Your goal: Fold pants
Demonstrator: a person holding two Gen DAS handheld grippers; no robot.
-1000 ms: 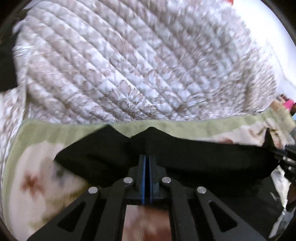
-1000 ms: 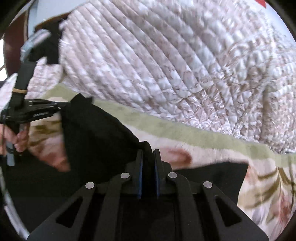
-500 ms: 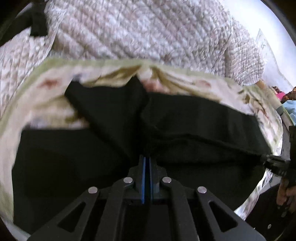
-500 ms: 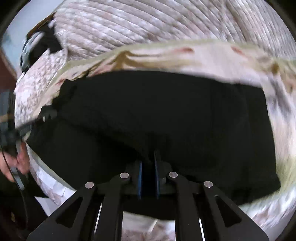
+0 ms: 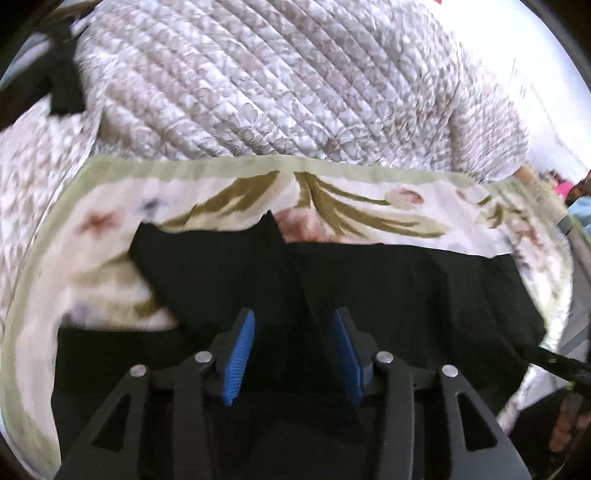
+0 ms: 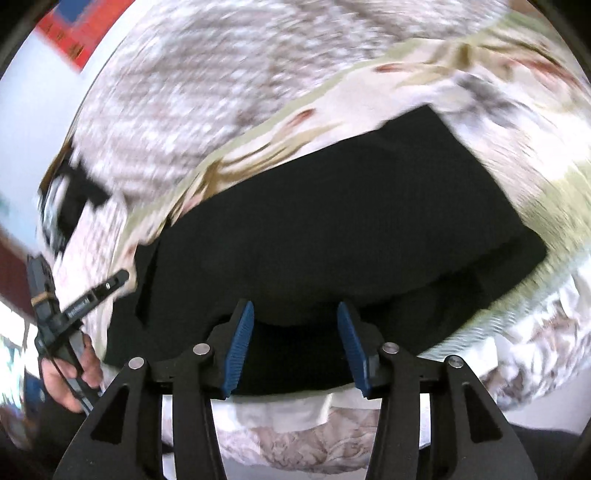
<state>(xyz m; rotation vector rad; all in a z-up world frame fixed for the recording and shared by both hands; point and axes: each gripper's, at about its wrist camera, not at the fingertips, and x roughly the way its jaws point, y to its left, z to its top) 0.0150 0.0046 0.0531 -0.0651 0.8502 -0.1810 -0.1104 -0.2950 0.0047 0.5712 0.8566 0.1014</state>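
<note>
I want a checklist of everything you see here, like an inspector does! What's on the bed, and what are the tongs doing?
Surface: floral blanket with green border, over a quilted bedspread.
Job's things: black pants lying folded on the blanket.
Clutter: dark item on the quilt, too blurred to name.
Grippers: left tongs open, holding nothing; right tongs open, holding nothing.
Cables: nothing seen.
Surroundings: white wall; red item on it.
</note>
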